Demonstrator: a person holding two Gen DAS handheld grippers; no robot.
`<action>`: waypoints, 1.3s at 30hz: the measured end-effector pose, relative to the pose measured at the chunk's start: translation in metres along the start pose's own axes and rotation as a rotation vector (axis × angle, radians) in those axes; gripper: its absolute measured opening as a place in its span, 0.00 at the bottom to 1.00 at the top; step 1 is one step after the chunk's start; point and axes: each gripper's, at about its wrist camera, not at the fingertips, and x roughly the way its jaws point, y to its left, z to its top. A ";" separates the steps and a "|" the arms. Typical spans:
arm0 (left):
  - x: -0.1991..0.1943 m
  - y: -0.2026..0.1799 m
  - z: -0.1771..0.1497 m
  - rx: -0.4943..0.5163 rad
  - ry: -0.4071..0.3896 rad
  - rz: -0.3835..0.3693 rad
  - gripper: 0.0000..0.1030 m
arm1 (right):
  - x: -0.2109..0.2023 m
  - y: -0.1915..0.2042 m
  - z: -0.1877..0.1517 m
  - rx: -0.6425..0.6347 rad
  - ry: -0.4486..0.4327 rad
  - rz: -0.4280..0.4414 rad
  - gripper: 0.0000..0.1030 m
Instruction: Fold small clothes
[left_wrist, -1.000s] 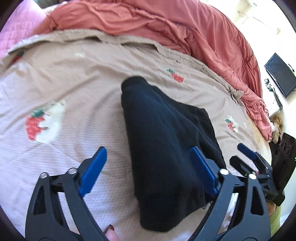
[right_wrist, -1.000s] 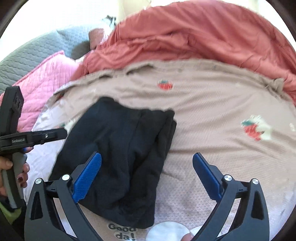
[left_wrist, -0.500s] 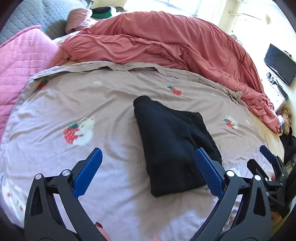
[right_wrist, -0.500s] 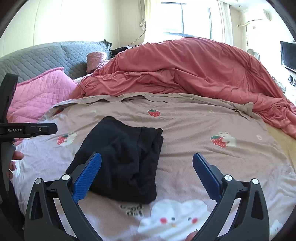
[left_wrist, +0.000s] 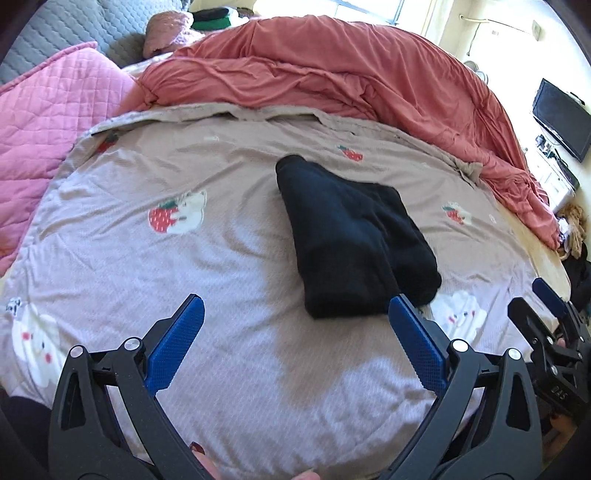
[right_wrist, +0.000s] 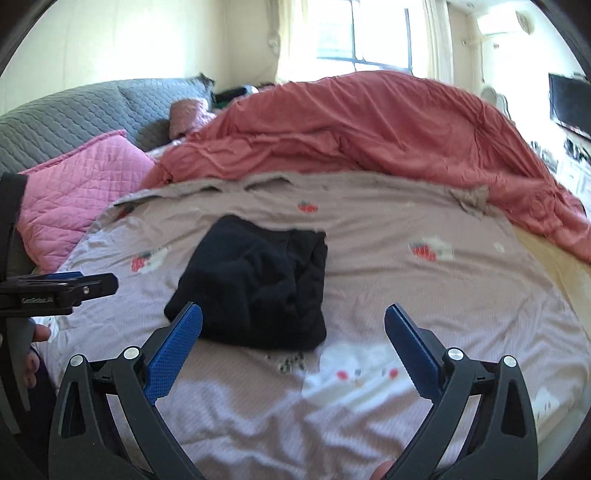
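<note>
A folded black garment (left_wrist: 351, 240) (right_wrist: 258, 284) lies flat in a compact bundle on the beige strawberry-print bedsheet (left_wrist: 184, 266) (right_wrist: 424, 295). My left gripper (left_wrist: 295, 343) hovers open in front of it, pulled back toward the bed's near edge, nothing between its blue pads. In the right wrist view my right gripper (right_wrist: 293, 339) is also open and empty, just short of the garment's near edge. The right gripper's body shows at the right edge of the left wrist view (left_wrist: 546, 332). The left gripper's body sits at the left edge of the right wrist view (right_wrist: 55, 291).
A rumpled coral duvet (left_wrist: 332, 74) (right_wrist: 369, 125) is heaped along the far side of the bed. A pink quilted pillow (left_wrist: 48, 122) (right_wrist: 81, 184) and grey headboard (right_wrist: 74, 114) lie at the left. A dark screen (left_wrist: 561, 118) hangs on the right wall.
Both grippers have drawn back and up from the black garment, which now looks smaller and farther off. The garment stays folded in place.
</note>
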 end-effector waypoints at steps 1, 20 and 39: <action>0.000 0.001 -0.004 0.000 0.011 0.001 0.91 | 0.000 0.000 -0.003 0.021 0.022 0.005 0.96; 0.010 0.012 -0.027 -0.040 0.082 0.033 0.91 | 0.031 0.008 -0.034 0.018 0.156 -0.029 0.96; 0.009 0.011 -0.027 -0.044 0.084 0.029 0.91 | 0.029 0.006 -0.032 0.024 0.148 -0.042 0.96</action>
